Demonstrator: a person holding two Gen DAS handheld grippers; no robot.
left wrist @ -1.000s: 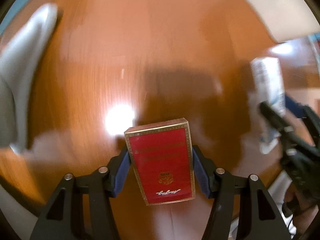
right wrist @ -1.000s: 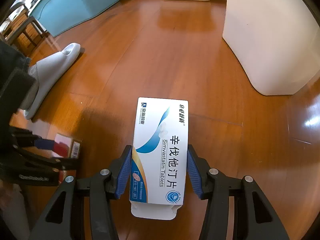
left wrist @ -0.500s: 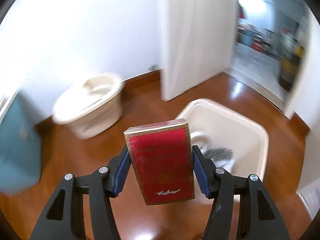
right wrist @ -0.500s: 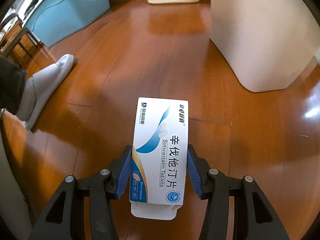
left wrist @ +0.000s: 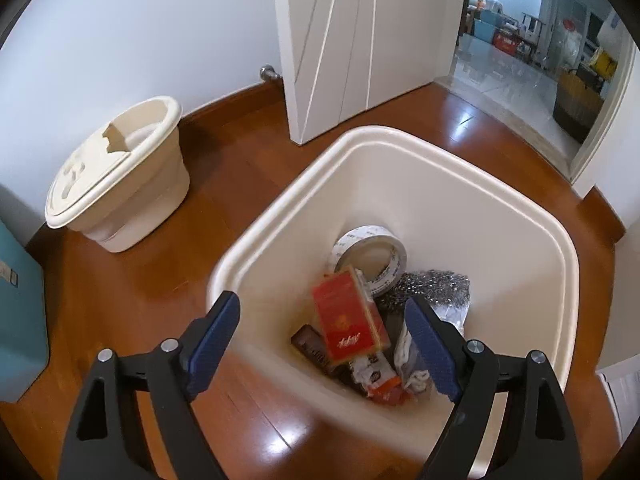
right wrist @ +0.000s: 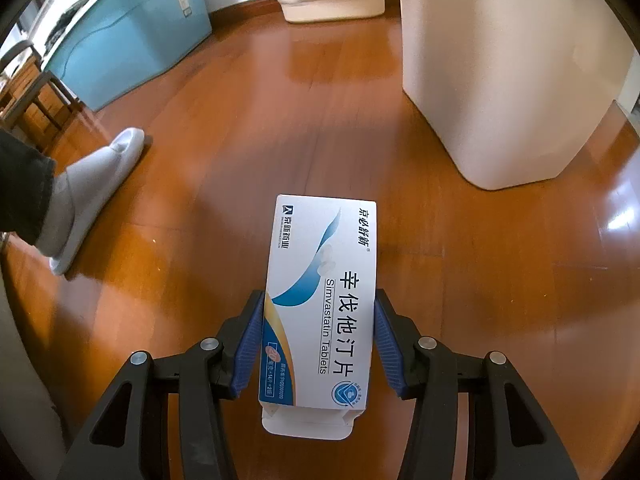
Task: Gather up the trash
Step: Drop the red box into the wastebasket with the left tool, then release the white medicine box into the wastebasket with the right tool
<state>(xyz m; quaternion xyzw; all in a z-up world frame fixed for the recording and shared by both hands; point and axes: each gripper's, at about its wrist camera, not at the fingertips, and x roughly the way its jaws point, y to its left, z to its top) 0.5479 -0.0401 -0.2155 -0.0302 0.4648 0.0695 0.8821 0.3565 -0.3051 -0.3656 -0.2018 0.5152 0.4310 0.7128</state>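
Observation:
In the left wrist view my left gripper (left wrist: 324, 334) hangs over the near rim of a cream waste bin (left wrist: 500, 192); its jaws are opening and stand wide apart. The red cigarette box (left wrist: 349, 317) is free of the pads, blurred, down inside the bin over a tape roll (left wrist: 370, 256), a silvery scrubber (left wrist: 430, 286) and wrappers. In the right wrist view my right gripper (right wrist: 318, 342) is shut on a white and blue tablet box (right wrist: 322, 300), held above the wooden floor. The same bin (right wrist: 500, 60) stands ahead to the right there.
A lidded cream bucket (left wrist: 116, 176) stands left of the bin by the wall. A white door (left wrist: 360, 40) is open onto a hallway (left wrist: 528, 48). A teal storage box (right wrist: 132, 32), a chair (right wrist: 32, 96) and a person's slippered foot (right wrist: 88, 192) lie to the left.
The left gripper swung up from the floor to above the bin, then its jaws spread and the red box dropped out into the bin. The right gripper kept hold of the tablet box.

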